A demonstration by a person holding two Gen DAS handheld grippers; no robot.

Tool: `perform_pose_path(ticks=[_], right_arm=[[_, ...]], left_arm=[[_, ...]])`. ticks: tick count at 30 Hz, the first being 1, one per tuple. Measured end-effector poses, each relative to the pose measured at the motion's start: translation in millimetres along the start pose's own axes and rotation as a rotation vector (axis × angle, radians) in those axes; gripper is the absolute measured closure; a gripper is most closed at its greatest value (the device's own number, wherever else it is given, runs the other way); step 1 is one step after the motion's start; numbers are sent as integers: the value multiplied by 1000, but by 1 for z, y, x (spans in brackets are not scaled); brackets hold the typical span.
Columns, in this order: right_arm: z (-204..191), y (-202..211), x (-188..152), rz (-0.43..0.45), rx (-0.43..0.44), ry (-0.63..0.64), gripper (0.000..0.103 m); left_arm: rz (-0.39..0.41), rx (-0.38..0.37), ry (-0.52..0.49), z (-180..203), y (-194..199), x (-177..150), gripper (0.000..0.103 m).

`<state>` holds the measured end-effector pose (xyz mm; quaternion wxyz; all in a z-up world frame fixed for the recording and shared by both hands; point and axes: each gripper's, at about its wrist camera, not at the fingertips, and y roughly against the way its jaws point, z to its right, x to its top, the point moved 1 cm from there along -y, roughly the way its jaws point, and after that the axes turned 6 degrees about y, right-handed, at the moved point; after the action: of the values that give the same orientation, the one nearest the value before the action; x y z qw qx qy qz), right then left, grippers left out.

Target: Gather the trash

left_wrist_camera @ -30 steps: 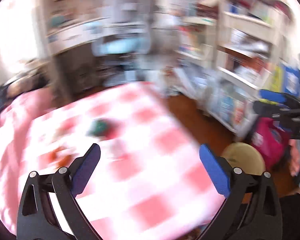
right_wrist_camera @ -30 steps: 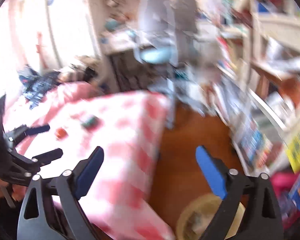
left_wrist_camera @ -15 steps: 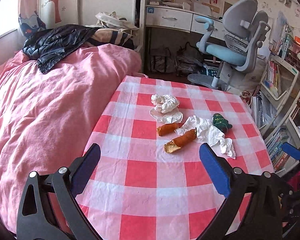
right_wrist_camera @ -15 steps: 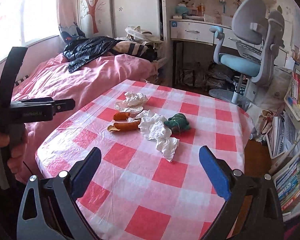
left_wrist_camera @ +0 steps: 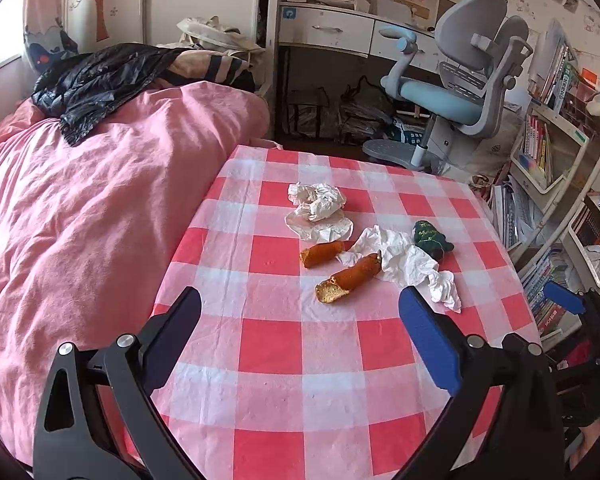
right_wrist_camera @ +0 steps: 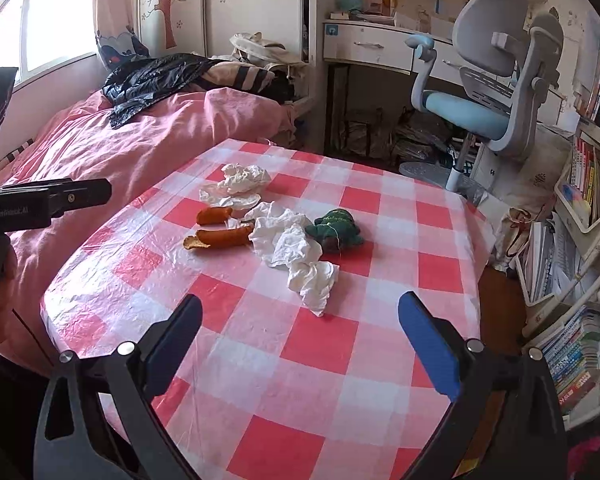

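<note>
Left wrist: checked table (left_wrist_camera: 284,344) w/ trash mid-top: tissues (left_wrist_camera: 404,260), bread (left_wrist_camera: 350,276), green wrapper (left_wrist_camera: 430,236). Bed (left_wrist_camera: 80,208) left, chair (left_wrist_camera: 456,92) behind. Left gripper (left_wrist_camera: 300,328) & right gripper (right_wrist_camera: 300,332) wide apart, empty.

Ahead of the jaws, the counter (right_wrist_camera: 340,344) wore a glossy, wrinkled plastic check cloth; on it lay crumpled white paper tissues (right_wrist_camera: 296,252) and rough-crusted bread pieces (right_wrist_camera: 220,237).
</note>
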<state>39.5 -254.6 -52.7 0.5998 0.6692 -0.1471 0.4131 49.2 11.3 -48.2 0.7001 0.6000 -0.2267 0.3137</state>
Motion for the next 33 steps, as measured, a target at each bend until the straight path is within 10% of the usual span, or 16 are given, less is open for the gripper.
perform_pose_path(ticks=[33], right_arm=[[-10,-3,2,-5,-14,39,9]], left_arm=[[-25,-4,-18,1,-7,-4,8]])
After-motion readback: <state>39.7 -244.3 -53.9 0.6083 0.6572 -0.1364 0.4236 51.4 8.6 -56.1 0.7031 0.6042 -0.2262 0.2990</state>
